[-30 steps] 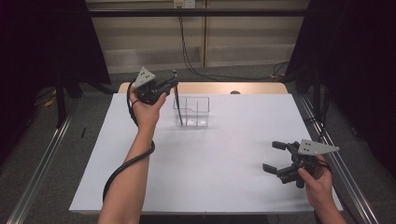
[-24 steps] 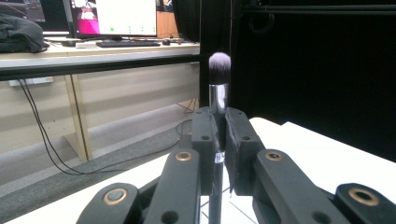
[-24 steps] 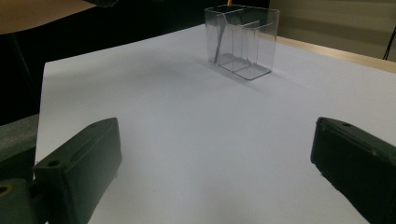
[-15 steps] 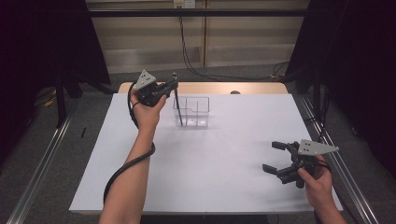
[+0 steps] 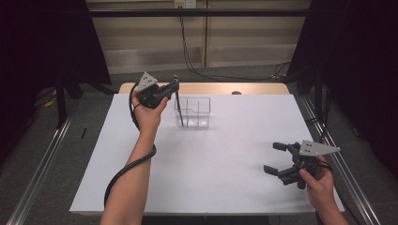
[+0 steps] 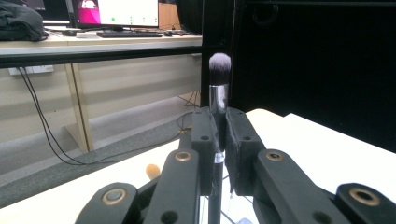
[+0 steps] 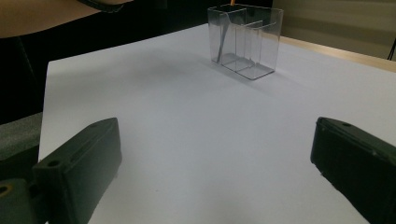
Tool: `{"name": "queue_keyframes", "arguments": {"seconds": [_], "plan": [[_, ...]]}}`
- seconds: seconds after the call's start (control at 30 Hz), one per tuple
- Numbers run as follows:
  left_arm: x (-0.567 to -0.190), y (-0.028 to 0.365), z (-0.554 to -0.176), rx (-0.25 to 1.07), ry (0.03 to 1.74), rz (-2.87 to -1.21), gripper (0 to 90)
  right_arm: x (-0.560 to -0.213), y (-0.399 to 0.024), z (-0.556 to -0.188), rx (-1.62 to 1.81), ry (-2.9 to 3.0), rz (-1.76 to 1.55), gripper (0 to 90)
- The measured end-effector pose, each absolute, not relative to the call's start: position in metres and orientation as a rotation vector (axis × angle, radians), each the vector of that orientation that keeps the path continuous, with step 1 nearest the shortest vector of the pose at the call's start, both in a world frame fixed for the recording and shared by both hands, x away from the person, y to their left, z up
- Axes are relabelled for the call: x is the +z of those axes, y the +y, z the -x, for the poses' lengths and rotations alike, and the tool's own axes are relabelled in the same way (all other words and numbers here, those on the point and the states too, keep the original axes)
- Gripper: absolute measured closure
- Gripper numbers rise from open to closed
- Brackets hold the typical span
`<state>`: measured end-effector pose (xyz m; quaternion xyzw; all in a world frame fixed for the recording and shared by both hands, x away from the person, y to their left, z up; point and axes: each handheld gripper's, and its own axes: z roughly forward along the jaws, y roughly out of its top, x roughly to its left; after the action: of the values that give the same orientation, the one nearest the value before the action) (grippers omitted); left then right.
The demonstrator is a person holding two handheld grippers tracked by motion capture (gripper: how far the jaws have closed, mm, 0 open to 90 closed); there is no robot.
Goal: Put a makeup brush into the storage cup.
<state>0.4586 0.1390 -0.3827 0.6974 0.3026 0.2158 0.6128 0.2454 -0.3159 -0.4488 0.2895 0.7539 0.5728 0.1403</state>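
Observation:
A makeup brush [image 6: 219,65] stands upright with its dark, pale-tipped bristles on top, and my left gripper [image 6: 218,126] is shut on its silver ferrule and black handle. In the high view the left gripper [image 5: 173,88] hovers at the back left of the table. The brush [image 5: 179,105] hangs down from it into the left end of a clear divided organizer [image 5: 199,112]. The right gripper view shows the organizer [image 7: 252,42] far ahead, with the dark handle inside its left compartment. My right gripper [image 5: 275,158] rests open near the front right, holding nothing [image 7: 217,140].
A white sheet [image 5: 211,164] covers the table, with a wooden strip [image 5: 206,88] along the back edge. Metal rails [image 5: 42,159] run along both sides. Cables [image 5: 187,56] hang on the wall behind. My left forearm [image 5: 136,164] crosses the left half of the sheet.

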Motion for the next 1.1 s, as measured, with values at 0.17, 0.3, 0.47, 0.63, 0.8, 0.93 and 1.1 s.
{"name": "queue_keyframes", "arguments": {"seconds": [0.17, 0.3, 0.47, 0.63, 0.8, 0.93, 1.1], "plan": [[-0.383, 0.141, -0.458, 0.468, 0.708, -1.592, 77.1, -0.449, -0.316, -0.246, 1.656, 2.179, -0.837, 2.0], [-0.383, 0.141, -0.456, 0.412, 0.727, -1.591, 56.7, -0.449, -0.316, -0.245, 1.659, 2.179, -0.838, 2.0], [-0.384, 0.142, -0.453, 0.377, 0.761, -1.604, 35.6, -0.450, -0.317, -0.245, 1.656, 2.181, -0.841, 2.0], [-0.386, 0.145, -0.449, 0.341, 0.764, -1.592, 22.5, -0.449, -0.317, -0.243, 1.656, 2.176, -0.839, 2.0], [-0.387, 0.145, -0.443, 0.337, 0.754, -1.596, 15.2, -0.449, -0.316, -0.244, 1.653, 2.176, -0.841, 2.0], [-0.387, 0.147, -0.440, 0.339, 0.748, -1.590, 11.8, -0.449, -0.315, -0.244, 1.651, 2.182, -0.838, 2.0], [-0.388, 0.151, -0.435, 0.334, 0.740, -1.592, 10.0, -0.449, -0.315, -0.244, 1.652, 2.182, -0.836, 2.0]]}}
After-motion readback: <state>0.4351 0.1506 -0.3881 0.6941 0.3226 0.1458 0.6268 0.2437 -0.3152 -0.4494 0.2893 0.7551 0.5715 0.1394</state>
